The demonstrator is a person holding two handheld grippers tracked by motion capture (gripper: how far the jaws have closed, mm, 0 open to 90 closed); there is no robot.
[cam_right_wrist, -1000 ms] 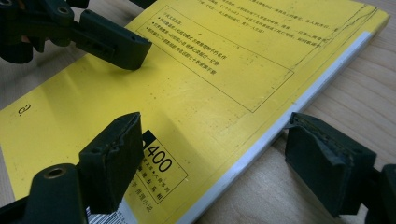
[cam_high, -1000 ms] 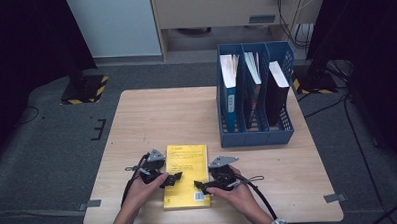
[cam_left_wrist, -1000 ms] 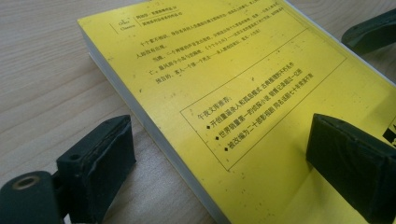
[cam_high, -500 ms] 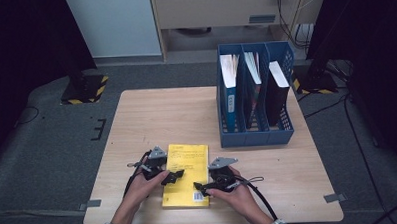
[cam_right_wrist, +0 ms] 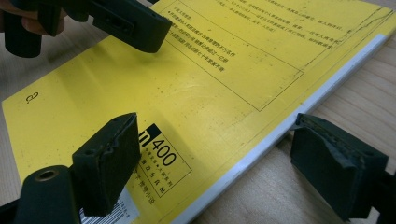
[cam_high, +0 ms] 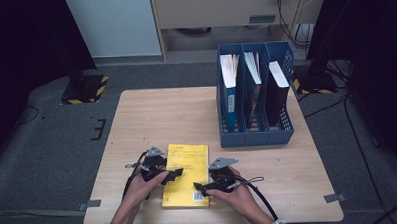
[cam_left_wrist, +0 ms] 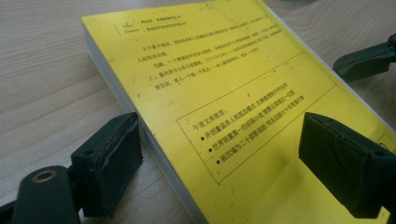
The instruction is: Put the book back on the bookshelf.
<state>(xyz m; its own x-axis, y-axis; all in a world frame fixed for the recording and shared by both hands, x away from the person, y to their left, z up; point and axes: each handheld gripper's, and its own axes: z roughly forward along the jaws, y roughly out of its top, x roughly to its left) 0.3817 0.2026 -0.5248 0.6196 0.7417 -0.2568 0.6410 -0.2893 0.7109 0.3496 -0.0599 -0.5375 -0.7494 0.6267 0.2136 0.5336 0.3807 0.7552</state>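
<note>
Two hand-held grippers straddle opposite long edges of a yellow book (cam_high: 185, 175) lying flat on the wooden table (cam_high: 136, 119). The left gripper (cam_high: 177, 174), jaws apart and just closing slightly, brackets its page edge; the right gripper (cam_high: 199, 187), jaws apart, brackets the spine. Both sit equally near. The book's long axis runs away from the person. Beyond stands a blue file rack (cam_high: 256, 135).

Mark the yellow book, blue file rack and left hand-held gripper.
yellow book (cam_high: 187, 172), high view, middle of cover
blue file rack (cam_high: 256, 138), high view, front wall
left hand-held gripper (cam_high: 176, 174), high view, between jaw tips
</note>
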